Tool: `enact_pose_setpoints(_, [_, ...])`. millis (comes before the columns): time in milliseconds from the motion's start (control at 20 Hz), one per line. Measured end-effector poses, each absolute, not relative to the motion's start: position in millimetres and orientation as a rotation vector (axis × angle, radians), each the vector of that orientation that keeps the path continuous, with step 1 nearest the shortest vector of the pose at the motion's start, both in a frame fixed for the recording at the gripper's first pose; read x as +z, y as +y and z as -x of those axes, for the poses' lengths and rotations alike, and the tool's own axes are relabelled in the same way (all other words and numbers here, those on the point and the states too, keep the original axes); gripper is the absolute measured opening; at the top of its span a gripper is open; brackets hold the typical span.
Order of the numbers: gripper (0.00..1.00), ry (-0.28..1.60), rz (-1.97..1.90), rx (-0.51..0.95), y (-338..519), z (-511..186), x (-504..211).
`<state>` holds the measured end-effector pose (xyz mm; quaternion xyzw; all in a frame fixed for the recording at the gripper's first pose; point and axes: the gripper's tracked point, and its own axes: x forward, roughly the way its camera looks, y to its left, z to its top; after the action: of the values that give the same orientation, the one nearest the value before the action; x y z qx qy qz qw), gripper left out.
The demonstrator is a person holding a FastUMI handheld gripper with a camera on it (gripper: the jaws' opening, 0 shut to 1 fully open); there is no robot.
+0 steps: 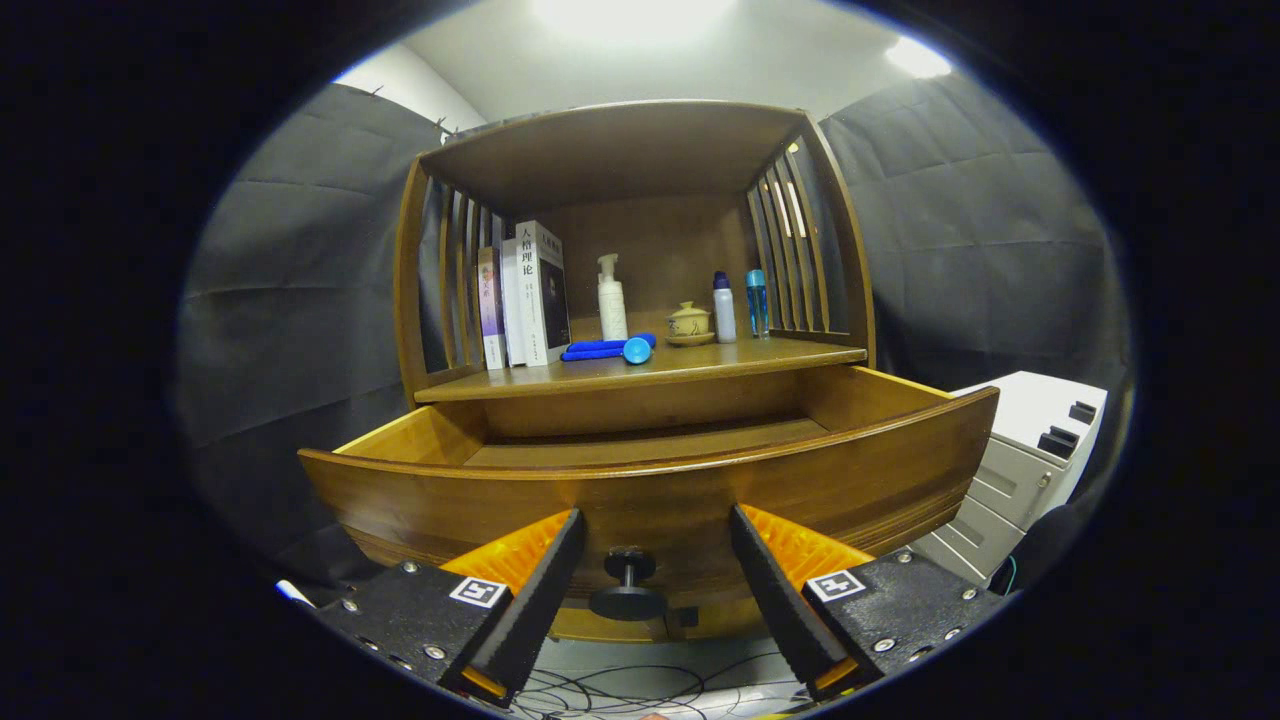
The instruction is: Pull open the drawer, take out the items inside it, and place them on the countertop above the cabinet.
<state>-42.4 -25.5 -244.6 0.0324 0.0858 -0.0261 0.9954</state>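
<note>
The drawer (650,480) is standing pulled out from the wooden cabinet (640,180), its curved front facing the camera, and the tongs (650,570) are sitting low in front of it, jaws spread wide and gripping nothing. The round knob (627,585) is hanging right between the two fingers, touched by neither, so the handle is not held at this moment.

The relation that matters is that the drawer's inside lies up and beyond the tongs, over the front panel's rim. From this low angle the visible part of the drawer's floor is looking bare, but the near part is hidden behind the panel, so whether anything is left in there cannot be told.

Above, the table (640,372) over the drawer is carrying a row of books (522,295), a white pump bottle (611,298), a blue cloth (598,348) lying with its long axis across the view, a small lidded cup (689,322) and two little bottles (737,305).

My read is that the pulling step is looking finished, and the next move is calling for a lift up and over that rim to look down inside.
</note>
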Motion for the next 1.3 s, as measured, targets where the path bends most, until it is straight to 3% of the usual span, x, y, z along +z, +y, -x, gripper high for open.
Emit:
enact_pose_setpoints(800, [0.94, 0.098, -0.066, -0.066, -28.9, -80.5, -246.9])
enact_pose_setpoints(1300, [0.94, 0.09, -0.054, -0.066, -30.1, -116.6, -247.5])
